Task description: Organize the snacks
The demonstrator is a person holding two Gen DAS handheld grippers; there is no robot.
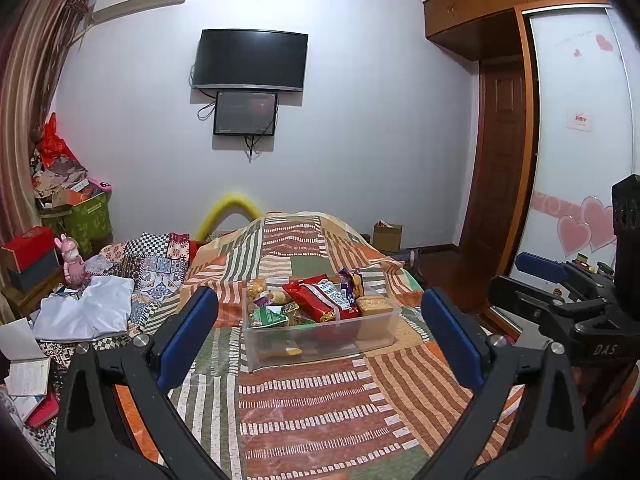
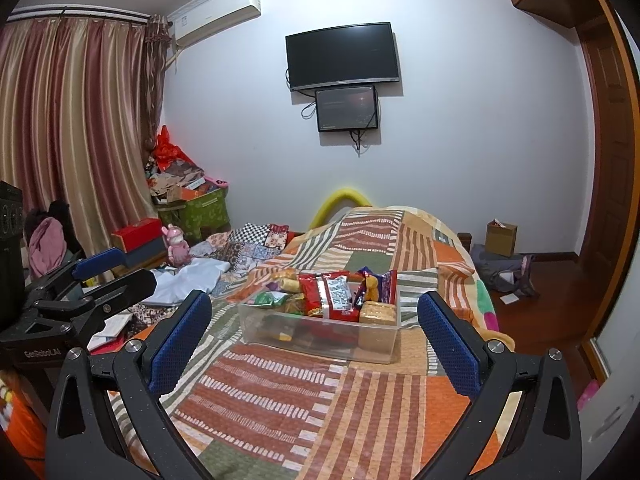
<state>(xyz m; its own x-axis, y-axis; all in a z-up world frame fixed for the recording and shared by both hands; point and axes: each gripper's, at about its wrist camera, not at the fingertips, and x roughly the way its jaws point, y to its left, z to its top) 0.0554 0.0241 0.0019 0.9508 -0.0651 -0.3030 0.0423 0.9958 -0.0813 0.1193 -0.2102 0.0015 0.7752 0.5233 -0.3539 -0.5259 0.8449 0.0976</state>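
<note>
Snacks [image 1: 320, 300] sit heaped in a clear bin [image 1: 372, 334] on the bed [image 1: 320, 408], none loose outside; both grippers, left [image 1: 320, 322] and right [image 2: 316, 322], hang back, jaws spread, empty

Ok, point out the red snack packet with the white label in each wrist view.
Left wrist: the red snack packet lies atop the clear bin, centre frame, between the open left tool's fingers.
Right wrist: red snack packet in the bin, slightly right of centre.
Shared landmark: the wall television above.

Bedspread [image 1: 320, 400] orange-green striped patchwork; snack packet [image 1: 320, 296] red; curtain [image 2: 72, 120] striped.
</note>
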